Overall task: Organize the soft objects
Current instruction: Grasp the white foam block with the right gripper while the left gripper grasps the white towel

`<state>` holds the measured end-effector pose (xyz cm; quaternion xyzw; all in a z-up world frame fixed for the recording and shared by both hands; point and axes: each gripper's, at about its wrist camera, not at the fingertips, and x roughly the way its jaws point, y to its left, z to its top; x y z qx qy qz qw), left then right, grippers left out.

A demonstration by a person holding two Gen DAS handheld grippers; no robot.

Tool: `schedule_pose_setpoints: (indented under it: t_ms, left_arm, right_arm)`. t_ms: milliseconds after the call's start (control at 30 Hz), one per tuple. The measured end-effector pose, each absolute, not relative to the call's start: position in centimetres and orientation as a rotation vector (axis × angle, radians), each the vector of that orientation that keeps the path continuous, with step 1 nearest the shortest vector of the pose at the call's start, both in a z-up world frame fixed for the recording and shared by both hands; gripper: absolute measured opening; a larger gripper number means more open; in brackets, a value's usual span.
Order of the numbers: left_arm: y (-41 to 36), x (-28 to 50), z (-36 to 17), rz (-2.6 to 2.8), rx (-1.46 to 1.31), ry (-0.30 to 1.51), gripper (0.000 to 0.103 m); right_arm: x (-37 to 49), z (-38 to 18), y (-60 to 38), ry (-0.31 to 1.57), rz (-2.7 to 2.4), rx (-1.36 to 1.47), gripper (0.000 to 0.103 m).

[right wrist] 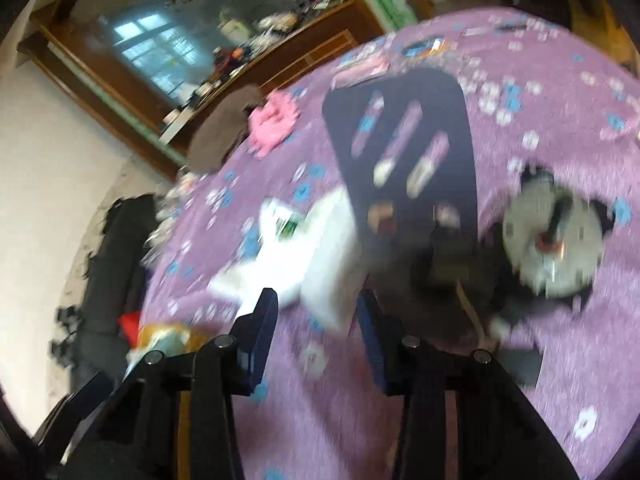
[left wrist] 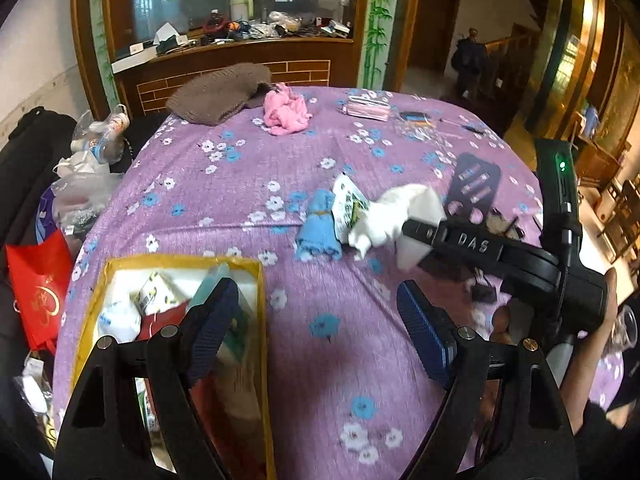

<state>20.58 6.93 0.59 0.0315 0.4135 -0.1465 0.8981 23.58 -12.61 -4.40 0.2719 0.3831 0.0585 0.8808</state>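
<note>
the box [left wrist: 94, 300] at the near left corner of the table [left wrist: 328, 344] already holds several soft packs, so part of the sorting looks done. left gripper [left wrist: 316, 316] hangs by the box's right wall, jaws spread, nothing between them. right gripper [right wrist: 316, 312] is beyond the box toward mid-table, jaws narrowed around a white cloth [left wrist: 394, 212]; blur hides whether the pads bite. just left of the cloth lie a white packet [left wrist: 348, 204] and a blue roll [left wrist: 320, 226]. far past the box, a pink cloth [left wrist: 286, 110] and a brown knit [left wrist: 218, 92] wait.
</note>
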Motion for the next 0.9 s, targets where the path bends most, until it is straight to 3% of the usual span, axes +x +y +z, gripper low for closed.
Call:
schedule_pose_setpoints:
  t_ms: [133,233,433,633,700,733,767,900]
  left_arm:
    - [6.3,22.4,-0.3,-0.346,0.037,0.909,0.082]
    - [5.3,24.1,-0.2,-0.409,0.016,0.920,0.082]
    - [1.2,28.4,-0.6,-0.478,0.063,0.950,0.082]
    - [-3.4,32.2,-6.1,-0.487,0.201,1.073,0.082]
    - [-3.8,32.5,-7.5,-0.514,0.182,1.117,0.064]
    - [-3.9,32.5,-8.0,-0.491,0.187,1.125,0.043]
    - [-3.9,32.3,-8.1,-0.497,0.177,1.127,0.036]
    - [-3.1,30.8,-7.1,-0.458,0.142,1.114,0.030]
  right_arm:
    - [22.8,-4.1,-11.2,0.805,0.124,0.468,0.017]
    - [21.0,-3.9,-12.1,0.792,0.166,0.468,0.014]
    - [15.3,-4.8,-14.2,0.786,0.451,0.438,0.013]
    - [11.7,-5.6,-17.5,0.767,0.473,0.369,0.013]
    - [11.7,-6.1,-17.8,0.768,0.479,0.393,0.013]
    - [11.5,-6.2,-17.9,0.750,0.467,0.384,0.013]
    - [11.5,-6.3,-17.9,0.738,0.454,0.377,0.013]
    - [11.0,-7.0,-17.5,0.739,0.426,0.358,0.013]
